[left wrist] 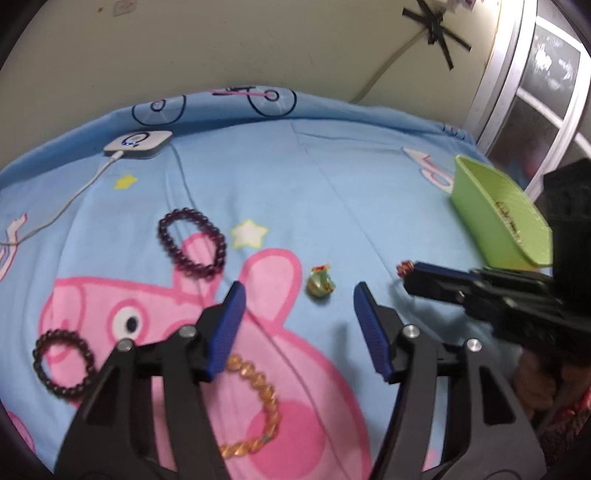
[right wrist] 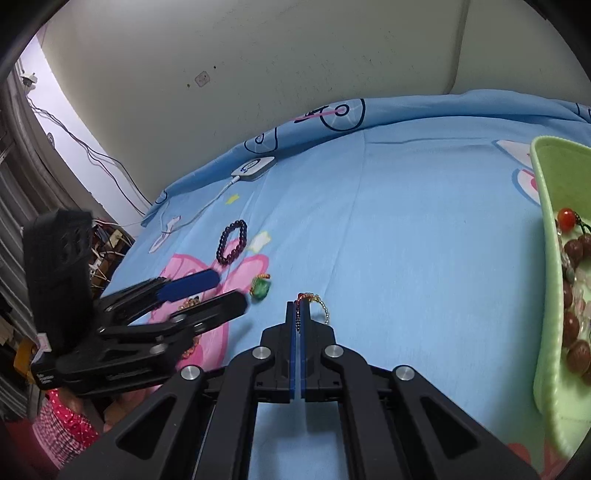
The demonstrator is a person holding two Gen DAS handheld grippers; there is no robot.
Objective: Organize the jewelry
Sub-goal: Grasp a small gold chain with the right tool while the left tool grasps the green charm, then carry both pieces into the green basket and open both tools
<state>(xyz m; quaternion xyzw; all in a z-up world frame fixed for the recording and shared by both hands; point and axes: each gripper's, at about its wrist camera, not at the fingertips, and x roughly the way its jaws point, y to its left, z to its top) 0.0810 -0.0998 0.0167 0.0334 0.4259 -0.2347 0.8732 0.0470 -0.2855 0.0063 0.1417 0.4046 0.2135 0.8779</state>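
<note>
Green plastic tray [right wrist: 546,258] at right edge of frame, smooth-walled, heaped with glossy round beads [right wrist: 576,325]. Right claw [right wrist: 298,308] pinched shut on thin beaded chain [right wrist: 317,301] at frame centre. Left claw [left wrist: 299,302] spread open above green pendant [left wrist: 320,284]. Dark bead bracelets [left wrist: 192,243] on blue bedsheet [left wrist: 332,192].

I log: bed sheet [left wrist: 332,177], light blue with pink cartoon pig print; cream wall [left wrist: 258,44] with black tape cross [left wrist: 437,27]; metal-framed window [left wrist: 546,85]; tangled cables [right wrist: 107,236] bedside.
</note>
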